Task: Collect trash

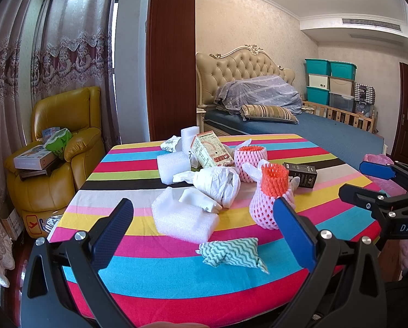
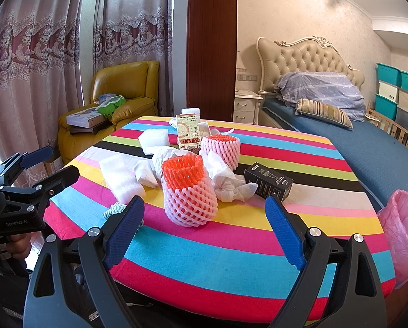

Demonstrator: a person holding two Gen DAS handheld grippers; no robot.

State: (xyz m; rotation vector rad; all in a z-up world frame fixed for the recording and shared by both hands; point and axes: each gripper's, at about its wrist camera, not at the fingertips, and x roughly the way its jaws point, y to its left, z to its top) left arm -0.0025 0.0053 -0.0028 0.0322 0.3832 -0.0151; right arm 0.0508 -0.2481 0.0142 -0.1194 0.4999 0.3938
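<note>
2 grippers (image 1: 204, 216) (image 2: 205, 216) (jaws apart) — trash (image 1: 217, 183) ahead

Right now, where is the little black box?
The black box lies on the striped table, on its right side in both views, just right of the crumpled white paper and behind the nearer pink foam net.

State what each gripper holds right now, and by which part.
Nothing is held. The left gripper and the right gripper are both open and empty above the striped table, with the trash lying untouched.
</note>
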